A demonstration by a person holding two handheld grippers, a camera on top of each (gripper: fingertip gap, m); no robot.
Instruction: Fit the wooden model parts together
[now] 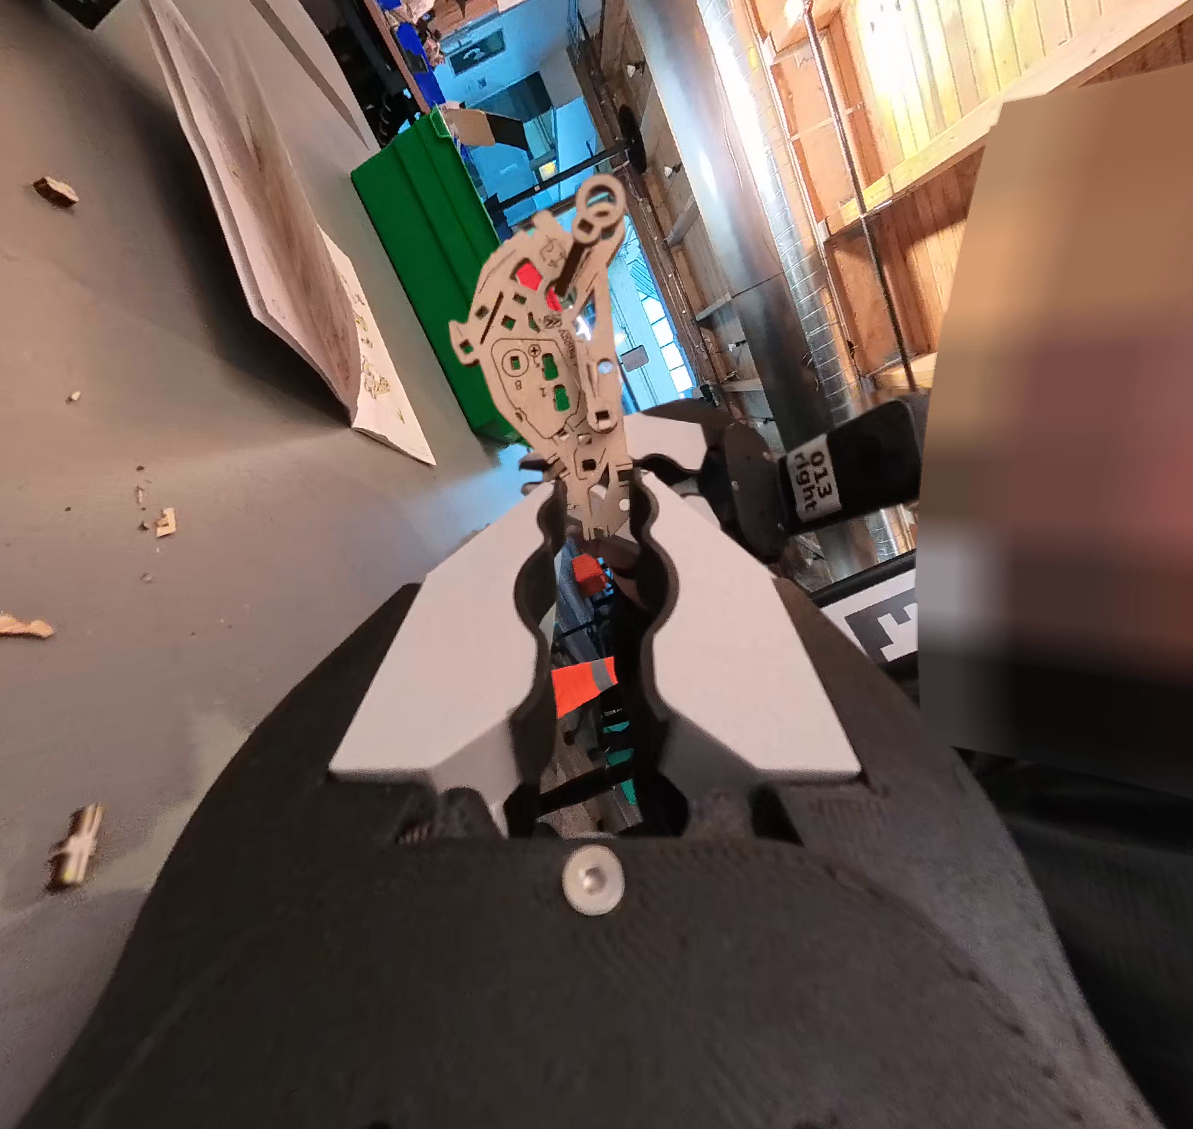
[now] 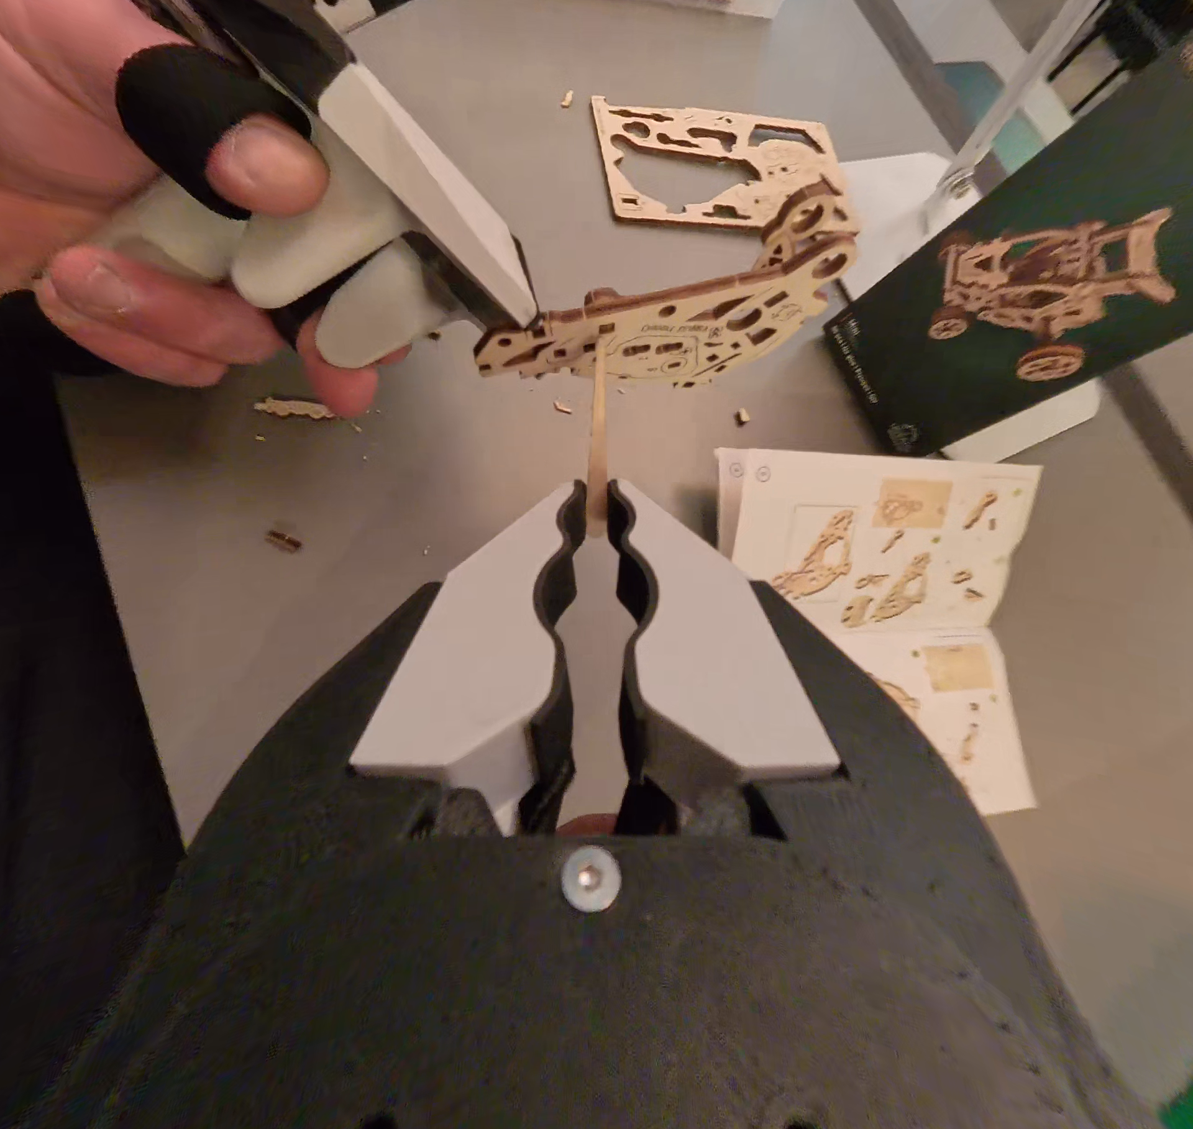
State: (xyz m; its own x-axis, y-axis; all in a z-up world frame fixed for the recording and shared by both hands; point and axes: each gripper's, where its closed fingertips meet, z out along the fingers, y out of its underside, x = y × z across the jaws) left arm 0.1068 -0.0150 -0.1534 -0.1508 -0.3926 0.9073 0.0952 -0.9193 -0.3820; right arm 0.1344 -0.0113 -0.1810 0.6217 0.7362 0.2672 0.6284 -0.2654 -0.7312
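My left gripper (image 1: 597,507) is shut on the tail end of a flat wooden model assembly (image 1: 549,355) and holds it in the air above the grey table (image 1: 129,452). The right wrist view shows the same grasp: the left gripper's fingertips (image 2: 520,313) pinch the left end of the assembly (image 2: 678,330). My right gripper (image 2: 597,494) is shut on a thin wooden strip (image 2: 597,433), seen edge-on. The strip's far end meets the near face of the assembly at a slot. The right gripper also shows in the left wrist view (image 1: 678,452), just behind the assembly.
A punched-out wooden sheet (image 2: 710,162) lies on the table beyond the assembly. An open instruction booklet (image 2: 884,581) and a dark box with a model picture (image 2: 1033,297) lie to the right. Wood scraps (image 2: 294,407) are scattered about. A person's hand (image 2: 129,194) holds the left gripper. A green crate (image 1: 426,246) stands beyond the table. Some 4 centimetres of space lies between my two pairs of fingers.
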